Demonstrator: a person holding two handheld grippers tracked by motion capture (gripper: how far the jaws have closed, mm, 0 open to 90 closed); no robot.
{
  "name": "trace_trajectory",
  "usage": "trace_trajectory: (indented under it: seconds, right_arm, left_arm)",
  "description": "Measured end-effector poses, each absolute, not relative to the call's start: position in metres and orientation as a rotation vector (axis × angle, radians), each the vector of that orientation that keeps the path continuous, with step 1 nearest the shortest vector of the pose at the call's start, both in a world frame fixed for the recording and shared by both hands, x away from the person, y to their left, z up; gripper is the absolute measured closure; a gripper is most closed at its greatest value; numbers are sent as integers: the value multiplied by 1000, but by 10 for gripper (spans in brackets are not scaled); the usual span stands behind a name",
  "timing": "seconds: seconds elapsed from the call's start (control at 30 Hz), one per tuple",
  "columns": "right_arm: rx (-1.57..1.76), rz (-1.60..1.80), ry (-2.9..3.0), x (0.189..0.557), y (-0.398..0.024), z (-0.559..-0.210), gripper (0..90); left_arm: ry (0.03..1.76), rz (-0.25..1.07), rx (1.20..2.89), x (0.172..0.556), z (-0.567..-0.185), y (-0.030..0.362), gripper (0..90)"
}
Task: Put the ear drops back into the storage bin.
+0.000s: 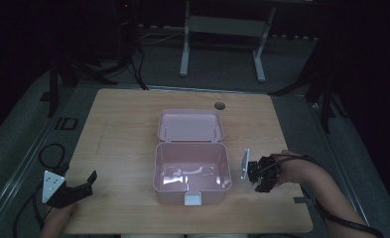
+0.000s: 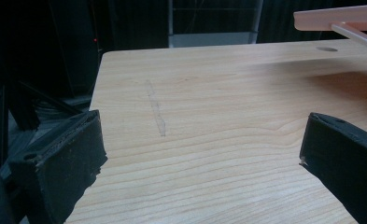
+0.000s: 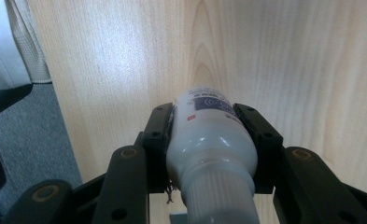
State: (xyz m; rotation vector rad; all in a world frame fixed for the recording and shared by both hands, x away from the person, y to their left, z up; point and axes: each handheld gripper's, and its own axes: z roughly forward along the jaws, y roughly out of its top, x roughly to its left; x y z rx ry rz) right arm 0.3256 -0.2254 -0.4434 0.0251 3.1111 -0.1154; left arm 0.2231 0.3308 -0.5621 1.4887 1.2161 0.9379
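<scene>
A white plastic bottle (image 3: pixel 209 140) with a ribbed cap and a blue label sits between the black jaws of my right gripper (image 3: pixel 204 112), which is shut on its body and holds it above the wooden table. From above, the right gripper (image 1: pixel 257 177) hangs just right of an open pink plastic box (image 1: pixel 192 145), whose lid (image 1: pixel 190 125) lies folded back behind it. My left gripper (image 1: pixel 81 191) rests at the table's front left corner, its jaws open with nothing between them. In the left gripper view, that gripper (image 2: pixel 202 154) faces bare wood, with the pink lid's edge (image 2: pixel 340 18) at the upper right.
The wooden table (image 1: pixel 123 129) has a round cable hole (image 1: pixel 219 105) behind the box. Its front edge lies close under the right gripper, with grey floor (image 3: pixel 27 135) beyond. Cables (image 1: pixel 51 151) trail on the floor at the left. A white desk frame (image 1: pixel 222 29) stands farther back.
</scene>
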Motion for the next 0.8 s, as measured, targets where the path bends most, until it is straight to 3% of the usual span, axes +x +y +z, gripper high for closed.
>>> trace_trajectory:
  seconds: [0.8]
  right_arm:
    - [73,-113,3074,318,-192,-367,598]
  left_arm:
    - [1216,939,1488,223,-562,331,3]
